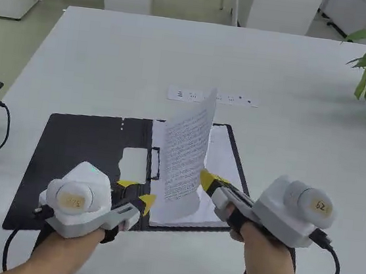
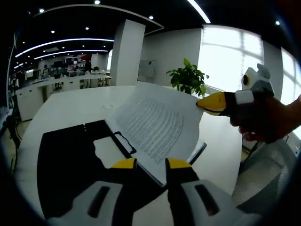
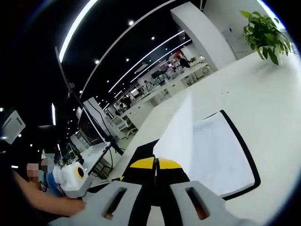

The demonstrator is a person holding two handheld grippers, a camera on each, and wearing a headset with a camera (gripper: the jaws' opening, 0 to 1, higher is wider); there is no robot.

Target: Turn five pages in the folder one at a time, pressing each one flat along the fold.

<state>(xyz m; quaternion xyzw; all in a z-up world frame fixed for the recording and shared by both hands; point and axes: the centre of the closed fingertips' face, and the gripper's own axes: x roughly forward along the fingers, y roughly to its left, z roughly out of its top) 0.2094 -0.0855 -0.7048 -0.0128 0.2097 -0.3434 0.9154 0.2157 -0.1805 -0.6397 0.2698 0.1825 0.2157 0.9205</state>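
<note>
The black folder (image 1: 75, 158) lies open on the white bench (image 1: 295, 77). The right gripper (image 1: 206, 178) has its fingers closed on the outer edge of one printed page (image 1: 186, 154), which stands upright above the right-hand stack. The left gripper (image 1: 138, 195) is at the folder's near edge beside the fold, fingers slightly parted, gripping nothing.

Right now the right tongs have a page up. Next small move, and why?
Probably swing the page leftward over the fold and lay it on the black left cover. The right tongs are shut on its edge and it stands upright above the stack, not yet turned. The left tongs sit open near the fold, ready to press it flat.
</note>
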